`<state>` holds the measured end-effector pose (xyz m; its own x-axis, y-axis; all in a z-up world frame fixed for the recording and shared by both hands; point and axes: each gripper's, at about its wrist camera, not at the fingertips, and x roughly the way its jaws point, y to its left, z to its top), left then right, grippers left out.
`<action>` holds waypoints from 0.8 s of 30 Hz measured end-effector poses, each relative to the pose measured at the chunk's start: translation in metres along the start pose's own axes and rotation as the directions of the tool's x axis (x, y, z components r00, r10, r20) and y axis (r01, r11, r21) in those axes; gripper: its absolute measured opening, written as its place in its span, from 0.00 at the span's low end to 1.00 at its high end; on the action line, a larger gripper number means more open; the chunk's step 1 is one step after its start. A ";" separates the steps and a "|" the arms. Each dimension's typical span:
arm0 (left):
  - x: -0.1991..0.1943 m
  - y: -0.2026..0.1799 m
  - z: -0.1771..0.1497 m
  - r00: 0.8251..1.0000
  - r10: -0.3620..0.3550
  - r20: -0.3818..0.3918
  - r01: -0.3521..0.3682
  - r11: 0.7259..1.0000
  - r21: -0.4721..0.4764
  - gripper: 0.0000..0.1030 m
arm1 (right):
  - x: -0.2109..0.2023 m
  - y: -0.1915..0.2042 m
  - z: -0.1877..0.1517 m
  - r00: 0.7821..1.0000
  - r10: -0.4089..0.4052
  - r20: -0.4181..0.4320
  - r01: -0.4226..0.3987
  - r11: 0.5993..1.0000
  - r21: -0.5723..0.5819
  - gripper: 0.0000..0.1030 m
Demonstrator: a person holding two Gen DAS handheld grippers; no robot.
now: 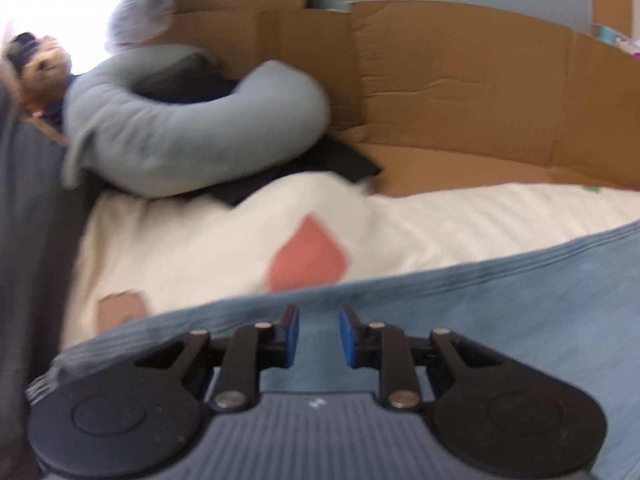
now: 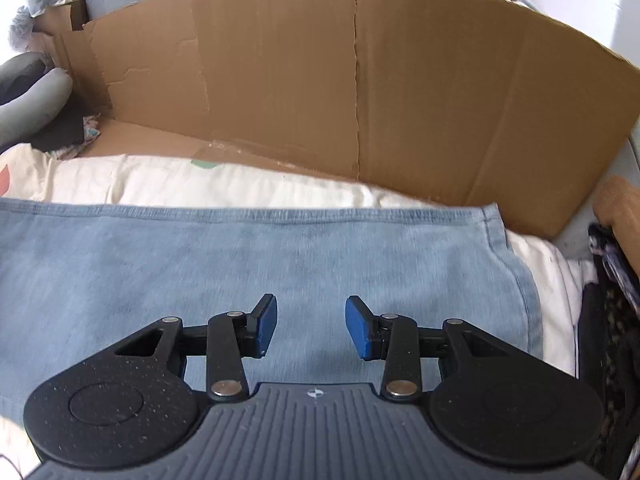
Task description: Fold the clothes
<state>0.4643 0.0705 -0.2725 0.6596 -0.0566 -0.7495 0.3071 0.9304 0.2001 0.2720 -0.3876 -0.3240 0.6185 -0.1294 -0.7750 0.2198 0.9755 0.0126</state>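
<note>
A light blue denim garment (image 1: 480, 300) (image 2: 240, 256) lies flat on a cream sheet (image 1: 200, 240) (image 2: 200, 184), its hemmed edge toward the cardboard. My left gripper (image 1: 319, 316) hovers over the garment near its left edge, blue pads apart, with nothing between them. My right gripper (image 2: 311, 304) stands open above the middle of the denim, with only flat fabric below its gap. The left wrist view is blurred.
A bent cardboard wall (image 1: 460, 80) (image 2: 360, 80) runs behind the sheet. A grey U-shaped pillow (image 1: 180, 140) (image 2: 32, 96) lies on dark cloth (image 1: 320, 164) at back left, with a plush toy (image 1: 40, 68) beyond it. Dark patterned fabric (image 2: 608, 320) lies at the right edge.
</note>
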 end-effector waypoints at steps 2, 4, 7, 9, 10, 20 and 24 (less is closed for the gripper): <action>0.002 0.005 -0.008 0.999 0.034 -0.003 -0.034 0.999 -0.021 0.24 | -0.006 0.001 -0.008 1.000 -0.005 -0.005 0.005 1.000 -0.003 0.44; 0.006 0.007 -0.014 0.998 0.058 0.006 -0.058 0.998 -0.029 0.24 | -0.012 0.001 -0.016 1.000 -0.010 -0.013 0.010 1.000 -0.004 0.44; 0.017 0.009 -0.014 0.997 0.072 0.020 -0.072 0.997 -0.027 0.25 | -0.020 0.000 -0.030 0.999 -0.026 -0.021 0.026 1.000 -0.009 0.44; 0.024 0.011 -0.014 0.996 0.080 0.029 -0.079 0.996 -0.029 0.24 | -0.025 -0.003 -0.037 0.999 -0.042 -0.028 0.042 0.999 -0.010 0.44; 0.027 0.013 -0.013 0.996 0.080 0.031 -0.079 0.996 -0.037 0.25 | -0.027 -0.005 -0.040 0.998 -0.049 -0.032 0.049 0.999 -0.007 0.44; 0.058 0.012 0.013 0.994 0.104 0.027 -0.103 0.994 -0.027 0.22 | -0.030 -0.026 -0.060 0.991 -0.114 -0.075 0.115 0.993 0.010 0.44; 0.070 0.012 0.031 0.993 0.115 -0.017 -0.115 0.993 -0.030 0.15 | -0.031 -0.033 -0.067 0.987 -0.136 -0.088 0.138 0.990 0.020 0.44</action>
<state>0.5353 0.0662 -0.3030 0.6787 0.0567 -0.7322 0.2081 0.9413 0.2657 0.1951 -0.4036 -0.3421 0.5144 -0.2445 -0.8219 0.3180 0.9445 -0.0820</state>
